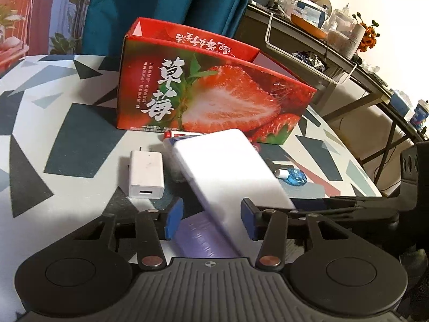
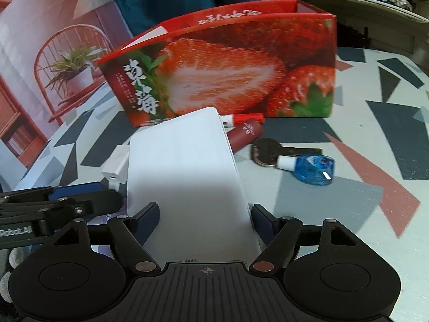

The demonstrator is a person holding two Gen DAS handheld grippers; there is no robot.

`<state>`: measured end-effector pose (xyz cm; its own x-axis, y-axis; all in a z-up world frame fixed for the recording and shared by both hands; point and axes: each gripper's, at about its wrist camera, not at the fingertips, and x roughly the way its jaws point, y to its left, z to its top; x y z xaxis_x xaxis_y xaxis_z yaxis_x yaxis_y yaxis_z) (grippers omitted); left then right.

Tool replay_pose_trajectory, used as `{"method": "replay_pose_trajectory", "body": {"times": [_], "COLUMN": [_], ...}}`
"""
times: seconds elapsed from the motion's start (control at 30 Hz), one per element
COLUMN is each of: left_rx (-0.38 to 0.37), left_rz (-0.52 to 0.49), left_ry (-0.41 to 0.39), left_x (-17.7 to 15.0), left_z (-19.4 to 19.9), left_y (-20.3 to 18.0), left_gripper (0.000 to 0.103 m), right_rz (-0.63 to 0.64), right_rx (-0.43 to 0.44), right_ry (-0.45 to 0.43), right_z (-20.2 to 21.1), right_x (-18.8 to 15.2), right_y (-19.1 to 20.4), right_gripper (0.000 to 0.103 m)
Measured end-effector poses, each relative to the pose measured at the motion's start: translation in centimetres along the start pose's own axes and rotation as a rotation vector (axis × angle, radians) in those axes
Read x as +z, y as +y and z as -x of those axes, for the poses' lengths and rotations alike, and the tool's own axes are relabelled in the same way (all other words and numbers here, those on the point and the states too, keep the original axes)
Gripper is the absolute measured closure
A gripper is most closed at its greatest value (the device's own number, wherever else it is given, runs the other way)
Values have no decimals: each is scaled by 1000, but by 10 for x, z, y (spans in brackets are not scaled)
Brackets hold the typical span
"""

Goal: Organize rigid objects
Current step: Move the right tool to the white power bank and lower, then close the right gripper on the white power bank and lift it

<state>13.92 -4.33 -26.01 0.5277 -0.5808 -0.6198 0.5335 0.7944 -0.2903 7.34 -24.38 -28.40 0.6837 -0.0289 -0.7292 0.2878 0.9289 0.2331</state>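
Both grippers reach for the heap in front of the strawberry box.

The right gripper (image 2: pixel 205 218) has a white slab (image 2: pixel 185 177) between its fingers, which stand at the slab's edges; whether they press on it I cannot tell. The slab lies tilted, its far end raised over a red tube (image 2: pixel 245 132). The left gripper (image 1: pixel 211 218) is part spread around a lilac pack (image 1: pixel 203 237) and the slab's near corner, pads clear of both. A white charger (image 1: pixel 146 174) lies flat just left of the slab. A blue bottle (image 2: pixel 312 167) and a key (image 2: pixel 264 150) lie to the right on the patterned table (image 1: pixel 40 123). The open box (image 1: pixel 214 94) stands behind, near the curtain (image 1: pixel 166 2).
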Motion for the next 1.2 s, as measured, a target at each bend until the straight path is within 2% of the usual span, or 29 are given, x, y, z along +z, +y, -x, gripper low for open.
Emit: {"method": "replay_pose_trajectory", "body": {"times": [0.07, 0.23, 0.37, 0.5, 0.63, 0.87, 1.03, 1.2], "left_rx": [3, 14, -16, -50, -52, -46, -48, -52], "left_rz": [-2, 38, 91, 124, 129, 124, 119, 121], "left_ry": [6, 26, 29, 31, 30, 33, 30, 31], "left_x": [1, 0, 2, 4, 5, 9, 10, 9], "left_z": [-5, -14, -20, -25, -28, -30, -31, -33], "left_y": [-1, 6, 14, 17, 17, 15, 17, 17], "left_gripper": [60, 60, 62, 68, 68, 68, 68, 63], "right_rz": [9, -16, 7, 7, 34, 57, 69, 83], "right_rx": [13, 41, 54, 84, 95, 122, 134, 148], "right_ry": [-1, -17, -36, -52, -68, -80, -120, -140], "right_z": [-2, -2, -1, 2, 7, 4, 4, 3], "right_x": [0, -1, -4, -6, -5, -2, -8, -9], "right_y": [2, -4, -6, -15, -22, -27, -28, -31], "right_gripper": [34, 36, 39, 49, 60, 61, 62, 64]}}
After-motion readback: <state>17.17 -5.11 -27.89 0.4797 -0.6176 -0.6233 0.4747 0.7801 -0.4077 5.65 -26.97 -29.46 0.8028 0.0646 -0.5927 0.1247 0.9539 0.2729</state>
